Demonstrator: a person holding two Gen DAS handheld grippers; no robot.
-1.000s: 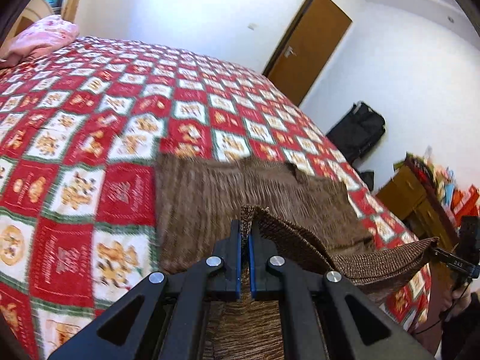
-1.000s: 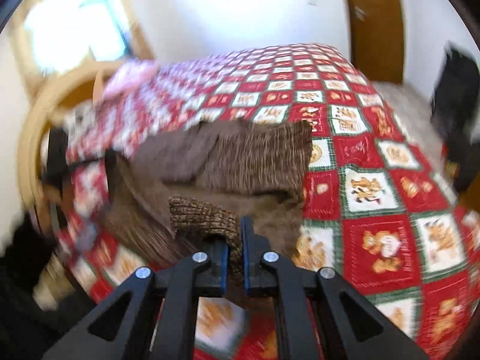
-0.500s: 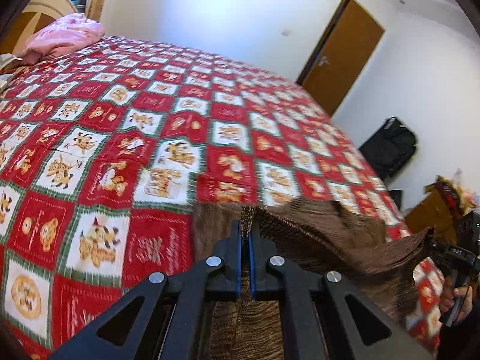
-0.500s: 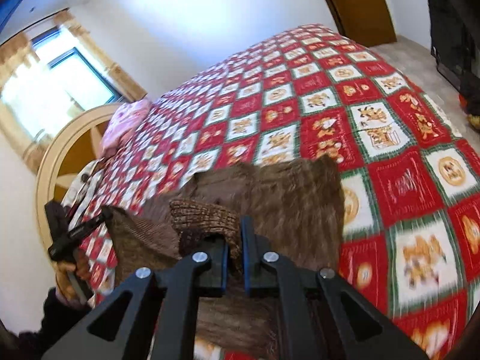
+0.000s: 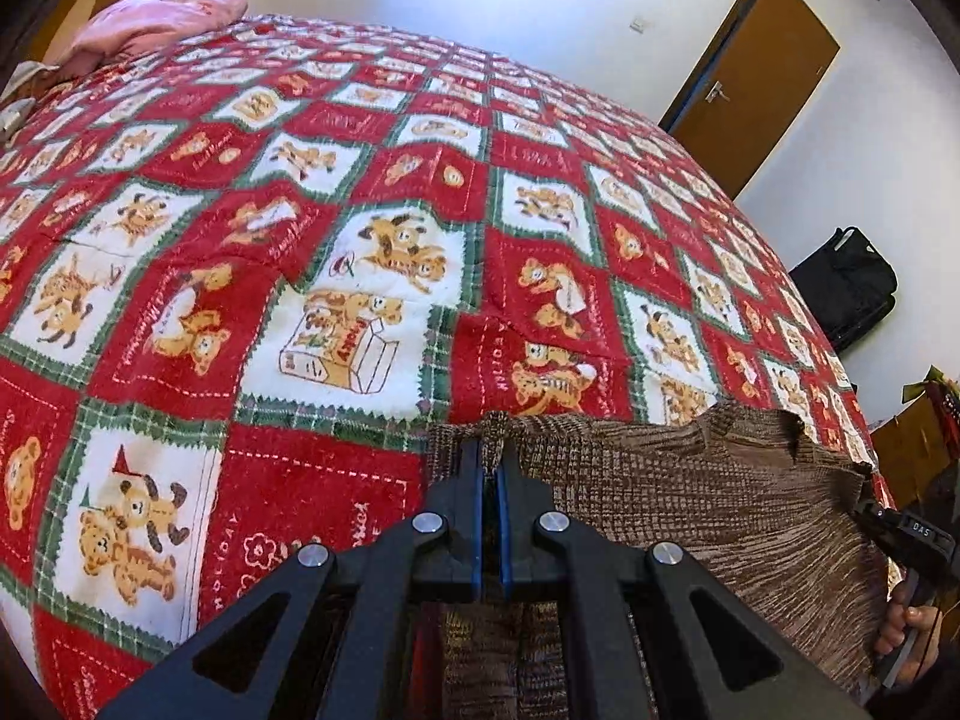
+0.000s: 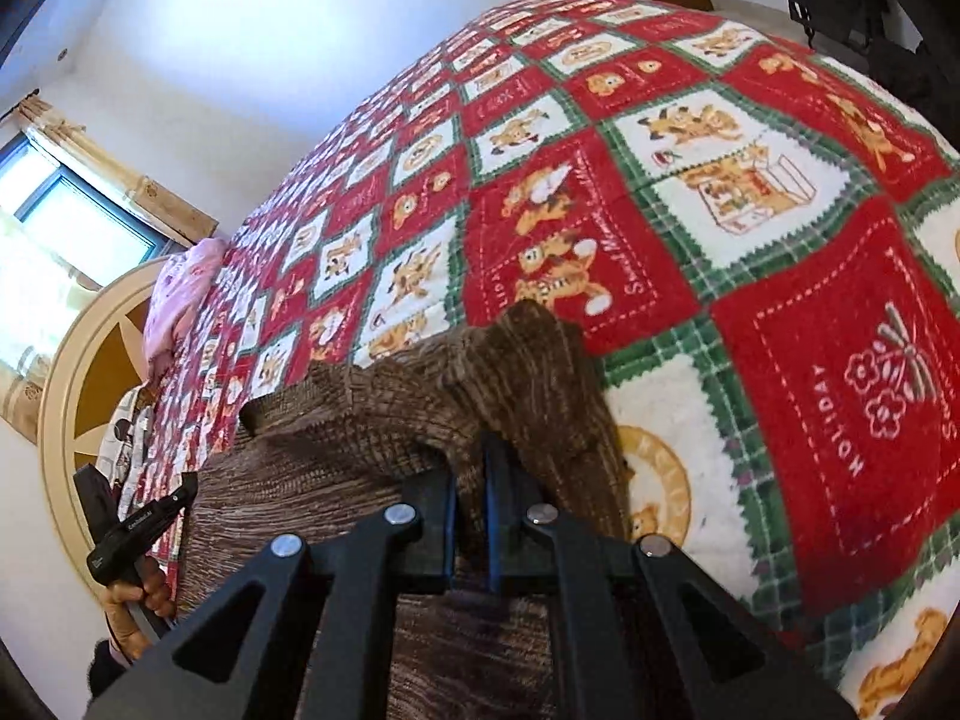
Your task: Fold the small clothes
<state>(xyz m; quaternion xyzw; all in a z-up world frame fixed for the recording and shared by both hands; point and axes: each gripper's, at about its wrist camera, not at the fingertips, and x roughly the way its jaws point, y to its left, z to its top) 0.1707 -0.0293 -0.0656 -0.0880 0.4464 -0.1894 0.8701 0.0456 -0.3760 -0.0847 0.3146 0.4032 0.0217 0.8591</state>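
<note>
Because so little fabric sits between each pair of fingers, likely first failure: slip. Left tool (image 5: 491, 468) pressed together on a small bunched tuft at the brown knit garment (image 5: 690, 498)'s edge; right tool (image 6: 470, 468) likewise pinched on a fold of the same cloth, jaws nearly closed with knit showing between them. Any sharp tug apart could pull either tuft free and drop the garment in a heap on the bed (image 5: 360, 210). Loose, stretchy weave, by the look of it: uneven pull from the two sides would probably skew the fold line or drag the quilt up with it. Snagging of yarn on the finger edges also possible.

Seen from the left wrist: garment spreading from the fingertips toward 3 o'clock and 4 o'clock, reaching the other tool at the far right edge; some cloth also hanging at 6 o'clock, under the fingers. Seen from the right wrist: garment mounded from 12 o'clock round to 9 o'clock of the fingertips, the other tool low at 8 o'clock.
</note>
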